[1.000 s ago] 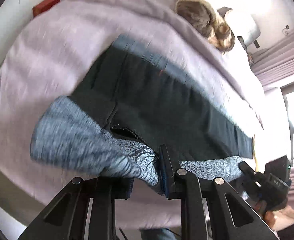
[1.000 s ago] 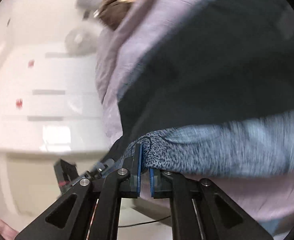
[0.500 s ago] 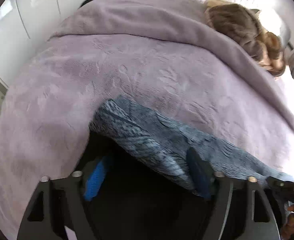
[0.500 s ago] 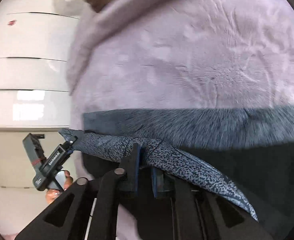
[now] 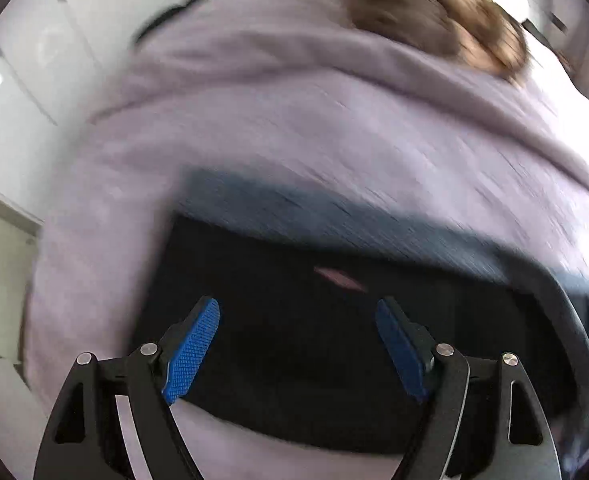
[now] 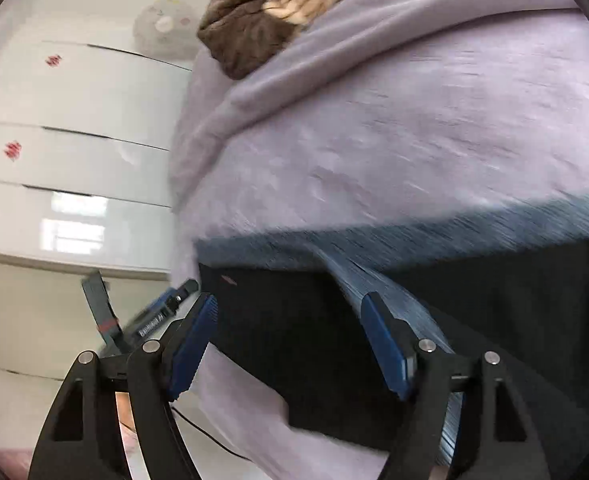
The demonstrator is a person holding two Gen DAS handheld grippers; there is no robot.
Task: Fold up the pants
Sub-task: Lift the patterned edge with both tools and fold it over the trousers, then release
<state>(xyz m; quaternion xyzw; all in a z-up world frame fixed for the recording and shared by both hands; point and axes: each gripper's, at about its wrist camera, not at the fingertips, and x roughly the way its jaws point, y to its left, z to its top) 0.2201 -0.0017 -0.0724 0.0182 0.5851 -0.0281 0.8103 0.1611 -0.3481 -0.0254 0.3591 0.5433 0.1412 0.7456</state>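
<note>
The dark pants (image 5: 294,320) lie folded on the lilac bedspread (image 5: 294,128), with a blue-grey speckled waistband strip (image 5: 314,208) along the far edge. My left gripper (image 5: 298,340) is open and empty, hovering just above the dark cloth. In the right wrist view the same pants (image 6: 294,340) show with the blue-grey band (image 6: 374,240) across the top. My right gripper (image 6: 290,344) is open and empty above the pants' left end. The left gripper (image 6: 162,312) shows at the bed's edge there.
A brown and tan fuzzy throw (image 5: 434,28) lies at the head of the bed, also in the right wrist view (image 6: 254,28). White drawers (image 6: 74,140) and a fan (image 6: 162,26) stand beside the bed. A cable (image 6: 214,440) lies on the floor.
Both grippers let go of the blue-grey waistband end, which now lies flat over the pants. Both jaws opened and pulled back a little.
</note>
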